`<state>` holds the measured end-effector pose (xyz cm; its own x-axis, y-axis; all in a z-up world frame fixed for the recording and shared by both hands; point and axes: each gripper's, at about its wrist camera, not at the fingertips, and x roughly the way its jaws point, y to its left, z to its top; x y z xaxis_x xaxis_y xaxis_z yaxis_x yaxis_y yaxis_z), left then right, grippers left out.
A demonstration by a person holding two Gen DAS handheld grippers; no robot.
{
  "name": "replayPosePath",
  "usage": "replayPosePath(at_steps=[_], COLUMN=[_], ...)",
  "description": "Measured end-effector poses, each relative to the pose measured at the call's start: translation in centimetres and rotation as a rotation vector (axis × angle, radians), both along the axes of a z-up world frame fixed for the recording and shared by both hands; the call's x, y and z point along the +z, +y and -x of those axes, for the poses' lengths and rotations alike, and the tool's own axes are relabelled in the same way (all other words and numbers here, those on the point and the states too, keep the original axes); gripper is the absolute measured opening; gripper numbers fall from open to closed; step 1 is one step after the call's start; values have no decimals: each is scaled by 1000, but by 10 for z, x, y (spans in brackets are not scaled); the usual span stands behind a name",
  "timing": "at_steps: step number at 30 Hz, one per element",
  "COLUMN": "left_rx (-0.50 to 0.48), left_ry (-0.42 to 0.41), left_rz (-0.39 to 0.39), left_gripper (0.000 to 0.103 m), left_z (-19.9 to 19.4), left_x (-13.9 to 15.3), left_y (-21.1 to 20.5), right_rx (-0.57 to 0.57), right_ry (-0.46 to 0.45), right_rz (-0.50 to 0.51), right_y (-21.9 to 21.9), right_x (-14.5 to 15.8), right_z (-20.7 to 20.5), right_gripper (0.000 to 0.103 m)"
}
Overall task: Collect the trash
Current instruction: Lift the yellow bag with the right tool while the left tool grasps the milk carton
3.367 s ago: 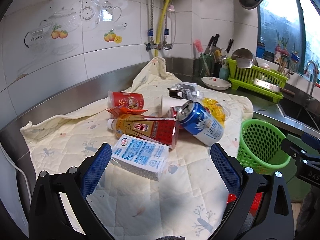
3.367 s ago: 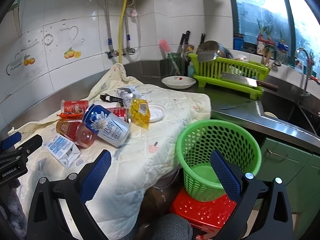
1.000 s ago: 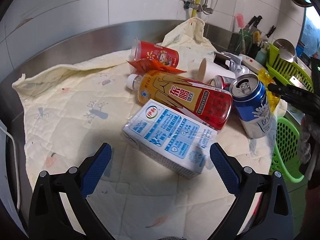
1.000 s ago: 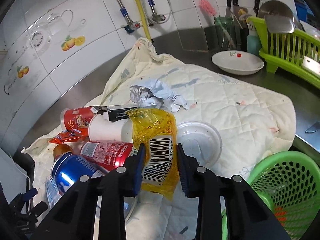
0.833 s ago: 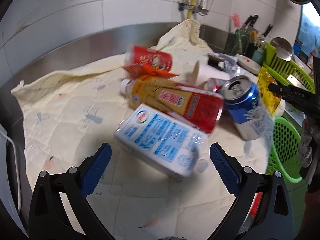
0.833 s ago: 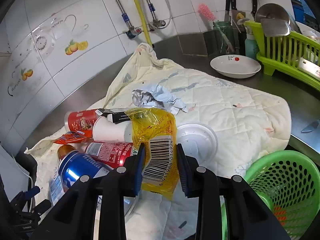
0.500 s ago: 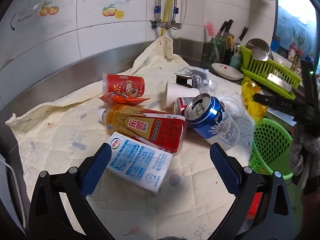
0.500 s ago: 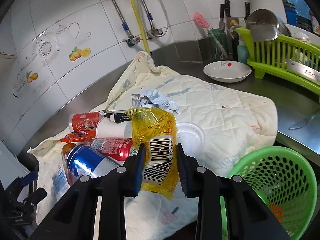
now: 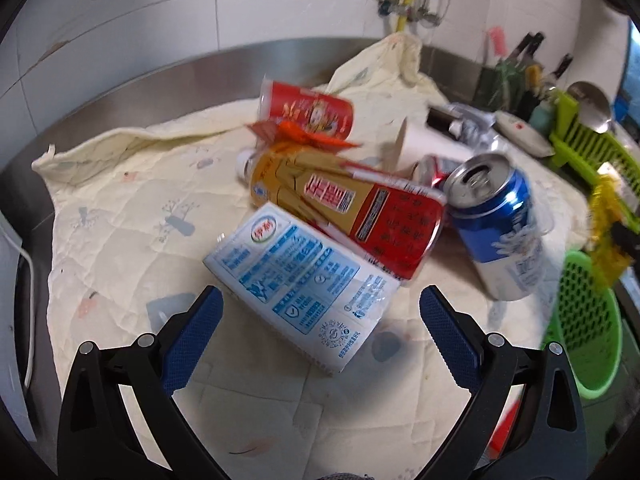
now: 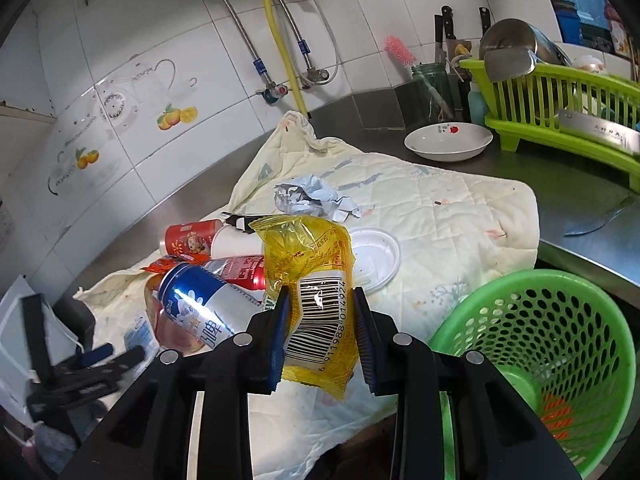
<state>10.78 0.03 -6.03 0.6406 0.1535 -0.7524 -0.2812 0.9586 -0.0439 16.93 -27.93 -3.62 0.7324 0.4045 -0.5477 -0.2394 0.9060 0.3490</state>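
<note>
My right gripper (image 10: 320, 334) is shut on a yellow plastic wrapper (image 10: 316, 280) with a barcode, held above the cloth's front edge, left of the green basket (image 10: 560, 344). My left gripper (image 9: 320, 332) is open just in front of a white and blue milk carton (image 9: 300, 280) lying on the cloth. Behind the carton lie a red and gold bottle (image 9: 344, 204), a blue can (image 9: 496, 220), a red can (image 9: 308, 110) and an orange wrapper (image 9: 304, 136). The basket also shows in the left wrist view (image 9: 584, 320).
A cream quilted cloth (image 10: 440, 216) covers the steel counter. On it lie crumpled paper (image 10: 312, 196), a white lid (image 10: 376, 256) and a paper cup (image 10: 236, 244). A white dish (image 10: 448, 142), a green dish rack (image 10: 568, 108) and a knife (image 10: 604, 216) are at the right.
My left gripper has moved down and closer to the milk carton, still open. My right gripper holds the yellow wrapper and has drawn back slightly toward the basket.
</note>
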Motion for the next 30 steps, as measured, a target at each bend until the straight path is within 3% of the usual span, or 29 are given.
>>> replayPosePath(at_steps=[5, 14, 19, 23, 30], left_rx=[88, 149, 192, 216, 218], left_ry=[50, 73, 79, 91, 95], left_rz=[-70, -90, -75, -24, 25], left_gripper=[97, 97, 97, 87, 84], left_z=[-9, -22, -27, -17, 2], left_x=[-18, -34, -38, -36, -35], left_y=[-5, -10, -5, 12, 48], right_rx=[10, 12, 9, 13, -4], right_ry=[3, 9, 17, 21, 14], right_rz=[-28, -52, -57, -41, -28], right_y=[-5, -10, -11, -11, -19], right_x=[-4, -9, -11, -12, -13], right_z=[2, 2, 1, 4, 19], right_gripper=[30, 30, 30, 30, 30])
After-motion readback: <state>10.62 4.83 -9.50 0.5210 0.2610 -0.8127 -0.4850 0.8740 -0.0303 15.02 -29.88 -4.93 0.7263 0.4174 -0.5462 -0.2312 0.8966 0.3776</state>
